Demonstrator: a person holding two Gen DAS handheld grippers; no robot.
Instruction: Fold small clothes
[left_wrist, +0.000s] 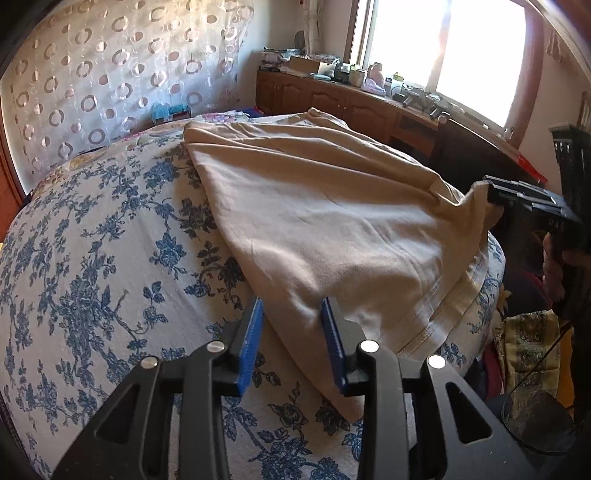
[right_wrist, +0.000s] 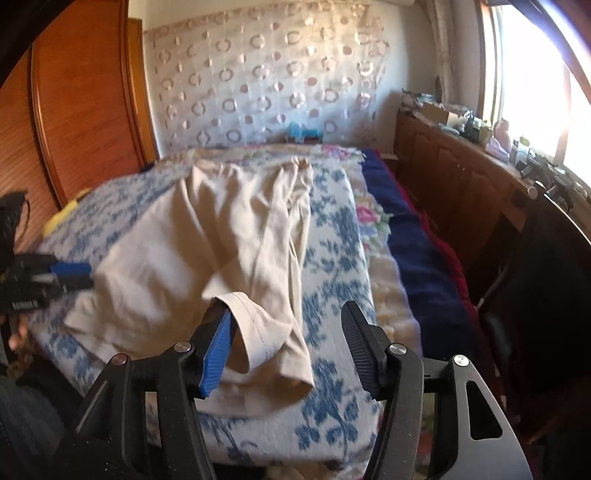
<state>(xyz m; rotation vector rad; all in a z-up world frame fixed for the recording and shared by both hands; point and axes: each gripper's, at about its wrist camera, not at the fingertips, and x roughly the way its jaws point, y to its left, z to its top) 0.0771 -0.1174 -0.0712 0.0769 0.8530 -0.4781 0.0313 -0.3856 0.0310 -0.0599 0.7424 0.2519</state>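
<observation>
Beige garment (left_wrist: 314, 221) lies spread on the blue-floral bed cover (left_wrist: 92, 258), which is the landmark here; its long axis runs from the cover's near edge toward the circle-patterned curtain (left_wrist: 110, 74) at the far end.

Left gripper (left_wrist: 291, 343): jaws part-open over the garment's near-left corner. Cloth sits in the gap and touches the right blue pad; the left pad is clear of it, so there is no pinch.

Right gripper (right_wrist: 286, 347): jaws wide apart at the cover's near edge. The garment's hemmed corner (right_wrist: 258, 332) stands up in a loop, leaning on the left blue pad (right_wrist: 216, 354); the right pad is well clear of the cloth. Not clamped.

In the left wrist view the right gripper appears at the garment's near-right corner, with cloth bunched against its tip.

Wooden cabinets (right_wrist: 461, 177) run beside the bed cover, under the window (left_wrist: 443, 55).
</observation>
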